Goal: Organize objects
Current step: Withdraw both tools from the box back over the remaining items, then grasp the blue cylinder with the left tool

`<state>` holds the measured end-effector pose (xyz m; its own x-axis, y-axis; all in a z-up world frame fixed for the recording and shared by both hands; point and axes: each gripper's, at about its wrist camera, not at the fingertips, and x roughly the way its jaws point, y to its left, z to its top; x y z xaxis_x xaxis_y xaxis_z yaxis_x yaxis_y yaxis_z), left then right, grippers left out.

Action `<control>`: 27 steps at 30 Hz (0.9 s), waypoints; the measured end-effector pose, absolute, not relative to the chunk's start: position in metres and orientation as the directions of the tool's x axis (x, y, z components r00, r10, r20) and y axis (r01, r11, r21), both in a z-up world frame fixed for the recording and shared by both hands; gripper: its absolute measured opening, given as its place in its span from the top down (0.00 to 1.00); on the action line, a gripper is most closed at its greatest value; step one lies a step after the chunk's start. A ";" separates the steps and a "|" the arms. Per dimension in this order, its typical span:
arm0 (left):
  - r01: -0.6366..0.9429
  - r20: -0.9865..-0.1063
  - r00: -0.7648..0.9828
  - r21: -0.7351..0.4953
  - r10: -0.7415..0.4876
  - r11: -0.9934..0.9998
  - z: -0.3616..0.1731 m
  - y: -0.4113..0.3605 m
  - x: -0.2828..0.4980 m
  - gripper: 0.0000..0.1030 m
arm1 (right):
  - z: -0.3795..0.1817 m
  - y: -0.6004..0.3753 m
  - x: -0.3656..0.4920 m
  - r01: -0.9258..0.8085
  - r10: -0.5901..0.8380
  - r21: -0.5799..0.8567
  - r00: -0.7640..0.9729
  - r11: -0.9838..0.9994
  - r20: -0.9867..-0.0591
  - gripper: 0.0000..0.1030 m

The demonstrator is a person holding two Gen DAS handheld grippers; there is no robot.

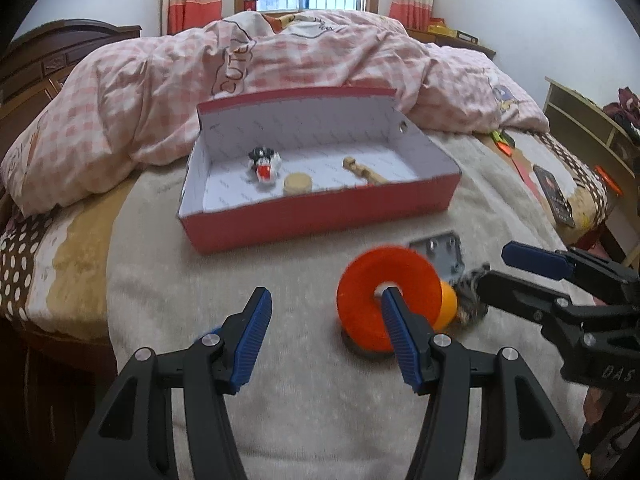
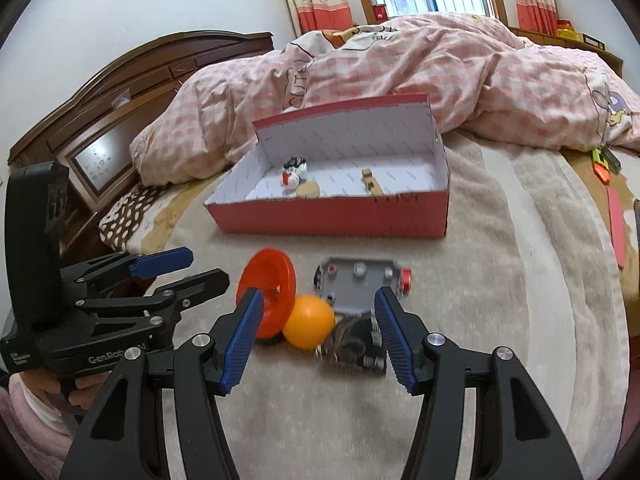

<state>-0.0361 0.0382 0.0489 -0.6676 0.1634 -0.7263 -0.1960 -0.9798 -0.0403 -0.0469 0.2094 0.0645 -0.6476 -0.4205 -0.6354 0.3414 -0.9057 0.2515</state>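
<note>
A red cardboard box [image 1: 320, 222] [image 2: 332, 222] lies open on the bed, holding a black, white and red toy [image 1: 264, 166], a wooden disc [image 1: 297, 184] and a wooden piece [image 1: 364, 170]. In front of it are a red-orange ring disc [image 1: 360, 300] [image 2: 268, 284], an orange ball [image 1: 449, 306] [image 2: 310, 326], a grey plate with screws [image 1: 444, 250] [image 2: 360, 284] and a dark bundle with springs [image 2: 352, 350]. My left gripper [image 1: 325, 302] [image 2: 196, 270] is open and empty, its right finger in front of the disc. My right gripper [image 2: 320, 298] [image 1: 500, 270] is open, above the ball and bundle, with its pads touching neither.
A rumpled pink checked quilt [image 1: 280, 72] is heaped behind the box. A dark wooden headboard [image 2: 120, 92] stands at the left. A phone [image 1: 554, 196] and small orange and green items [image 1: 504, 142] lie on the bed's right side, beside a pale shelf [image 1: 580, 116].
</note>
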 end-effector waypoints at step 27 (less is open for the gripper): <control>-0.117 -0.739 -0.668 -0.016 0.090 -0.993 0.026 -0.012 -0.007 0.44 | 0.023 0.199 -0.028 0.353 -0.385 0.200 -0.599 -0.914 -0.702 0.43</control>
<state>-0.0069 -0.0116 0.0255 -0.6678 0.0902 -0.7389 -0.1166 -0.9931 -0.0158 -0.0282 0.1990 0.0233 -0.5994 -0.3846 -0.7020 0.3526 -0.9142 0.1998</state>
